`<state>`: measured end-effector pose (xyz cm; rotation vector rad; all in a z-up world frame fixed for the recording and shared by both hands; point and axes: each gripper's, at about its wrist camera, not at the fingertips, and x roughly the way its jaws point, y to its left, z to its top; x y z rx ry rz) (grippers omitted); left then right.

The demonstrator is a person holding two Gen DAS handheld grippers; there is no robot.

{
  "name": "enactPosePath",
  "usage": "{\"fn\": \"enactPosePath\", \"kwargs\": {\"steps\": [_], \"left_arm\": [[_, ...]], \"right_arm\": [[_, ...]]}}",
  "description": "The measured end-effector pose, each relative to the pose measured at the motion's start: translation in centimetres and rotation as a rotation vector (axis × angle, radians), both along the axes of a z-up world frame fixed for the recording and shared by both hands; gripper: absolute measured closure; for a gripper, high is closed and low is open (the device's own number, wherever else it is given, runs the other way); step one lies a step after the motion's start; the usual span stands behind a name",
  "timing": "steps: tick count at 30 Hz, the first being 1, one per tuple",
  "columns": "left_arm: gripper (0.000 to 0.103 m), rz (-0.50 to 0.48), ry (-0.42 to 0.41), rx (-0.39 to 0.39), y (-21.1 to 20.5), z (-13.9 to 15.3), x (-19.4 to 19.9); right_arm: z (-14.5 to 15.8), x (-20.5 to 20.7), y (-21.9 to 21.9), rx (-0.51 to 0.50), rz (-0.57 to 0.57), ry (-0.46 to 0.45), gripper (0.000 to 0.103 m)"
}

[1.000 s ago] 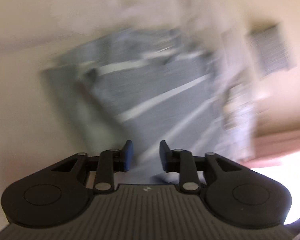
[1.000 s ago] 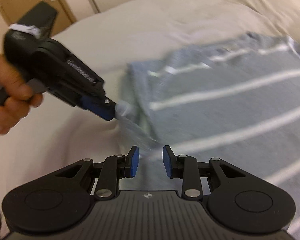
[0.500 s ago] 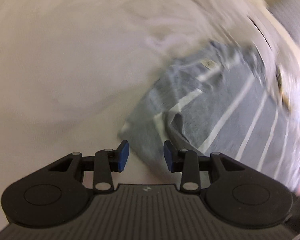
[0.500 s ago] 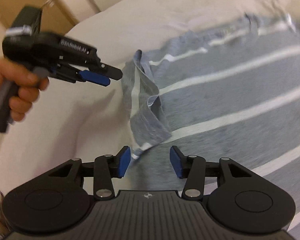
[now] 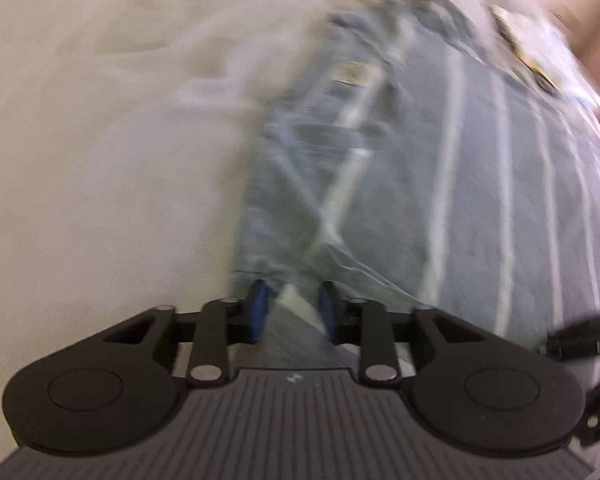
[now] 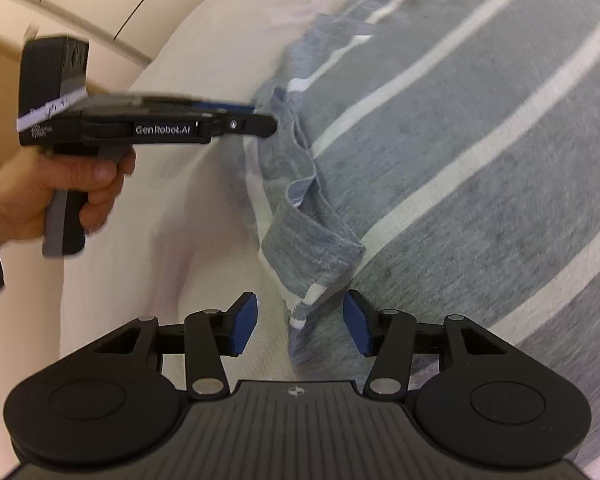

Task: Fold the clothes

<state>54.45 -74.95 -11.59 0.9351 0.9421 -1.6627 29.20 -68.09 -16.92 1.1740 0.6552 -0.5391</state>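
A grey-blue shirt with white stripes (image 6: 460, 152) lies on a cream bedsheet (image 6: 172, 248), its left edge rumpled and folded over. It fills the right half of the left wrist view (image 5: 380, 184). My left gripper (image 5: 292, 312) is open, its blue pads either side of the shirt's near edge; in the right wrist view it (image 6: 260, 120) reaches in from the left to that folded edge. My right gripper (image 6: 300, 324) is open, with the shirt's lower corner (image 6: 300, 312) between its pads.
The bedsheet (image 5: 100, 160) spreads out to the left of the shirt. A cream wall and panel lines (image 6: 80, 12) lie beyond the bed at upper left. Part of the right gripper (image 5: 588, 360) shows at the right edge of the left wrist view.
My left gripper has swung down to the shirt's left edge. My right gripper has opened wider and now straddles the shirt's corner.
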Motion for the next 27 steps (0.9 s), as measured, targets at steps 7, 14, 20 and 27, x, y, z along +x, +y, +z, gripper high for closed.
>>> {"fn": "enactPosePath", "kwargs": {"steps": [7,14,20,27], "left_arm": [[0.083,0.169,0.053,-0.020,3.0,2.1,3.6],[0.073,0.298,0.183,0.009,5.4,1.9,4.4],[0.073,0.163,-0.002,-0.067,4.7,2.2,1.3],[0.068,-0.074,-0.048,-0.027,2.9,1.0,0.2]], "right_arm": [[-0.9,-0.9,-1.1,0.097,-0.140,-0.047,0.076],[-2.0,-1.3,-1.0,0.193,-0.165,-0.090,0.095],[-1.9,-0.7,-0.6,0.197,-0.124,-0.100,0.096],[-2.0,-1.4,0.4,0.195,-0.117,-0.085,0.096]]}}
